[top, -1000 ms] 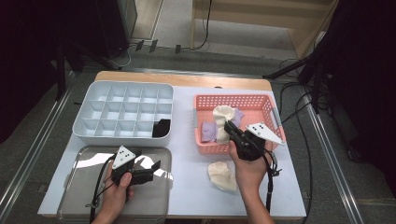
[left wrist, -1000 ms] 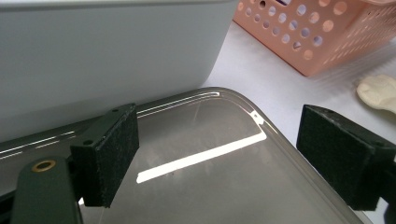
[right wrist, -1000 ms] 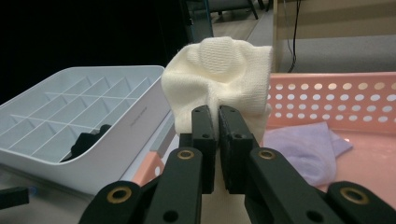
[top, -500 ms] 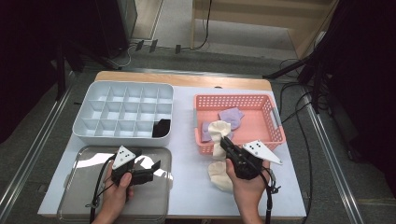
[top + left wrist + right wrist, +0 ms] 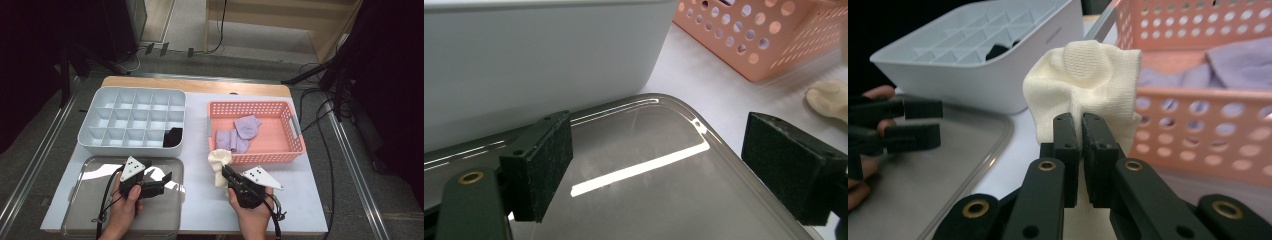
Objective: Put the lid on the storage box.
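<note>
Right gripper (image 5: 1080,131) clamping one cream sock (image 5: 1085,80), two purple socks (image 5: 241,133) in basket (image 5: 296,134)

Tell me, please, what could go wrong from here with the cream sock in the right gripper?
The right gripper pinches only a small fold of the cream sock, so it might slip free. The sock's loose end hangs low beside the pink basket, so it could drag on the table or snag the basket rim. The left gripper waits open over the metal tray, where a handover may miss.

two purple socks (image 5: 240,134), one cream sock (image 5: 220,165)
</note>
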